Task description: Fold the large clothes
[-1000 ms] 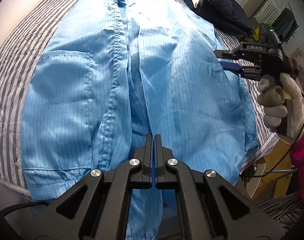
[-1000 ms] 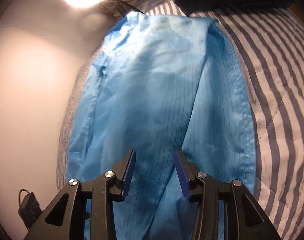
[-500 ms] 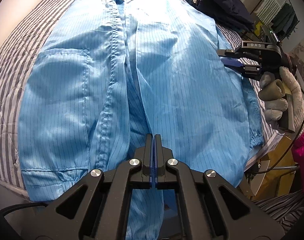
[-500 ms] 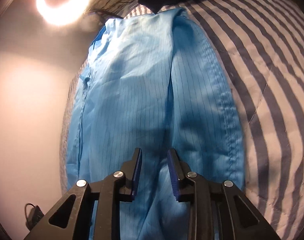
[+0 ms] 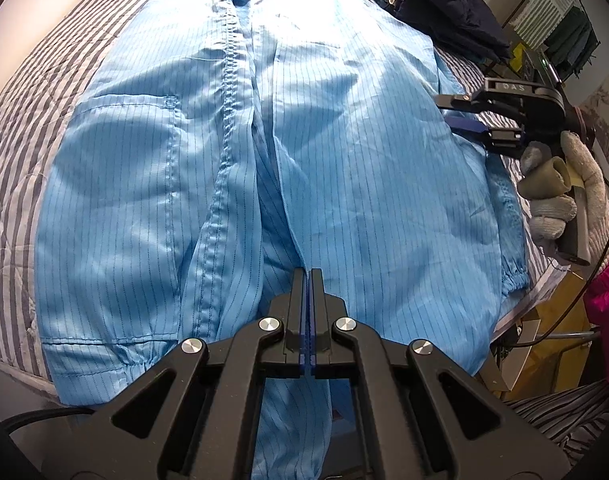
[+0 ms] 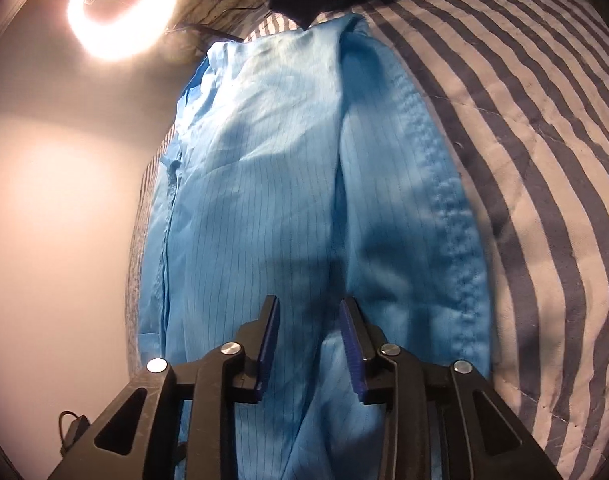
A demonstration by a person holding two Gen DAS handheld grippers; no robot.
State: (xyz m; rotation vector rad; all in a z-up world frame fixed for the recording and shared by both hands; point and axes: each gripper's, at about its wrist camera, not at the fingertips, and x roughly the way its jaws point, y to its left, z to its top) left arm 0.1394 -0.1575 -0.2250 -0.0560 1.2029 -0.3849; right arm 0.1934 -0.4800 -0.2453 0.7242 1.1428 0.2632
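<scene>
A large light-blue pinstriped coverall lies spread flat on a striped bed, collar at the far end. My left gripper is shut on the edge of the coverall's front fabric near the hem. My right gripper hovers over the coverall's right sleeve, held by a gloved hand. In the right wrist view the right gripper is open with the sleeve fabric lying between and below its fingers, not gripped.
The grey-and-white striped bedcover shows around the garment. A pile of dark clothes sits at the far right corner. A ring light glows by the wall. Furniture and a drying rack stand right of the bed.
The right gripper has moved lower and closer over the right sleeve; its jaws narrowed, then widened again. The left gripper stays shut on the fabric, shifted slightly.
</scene>
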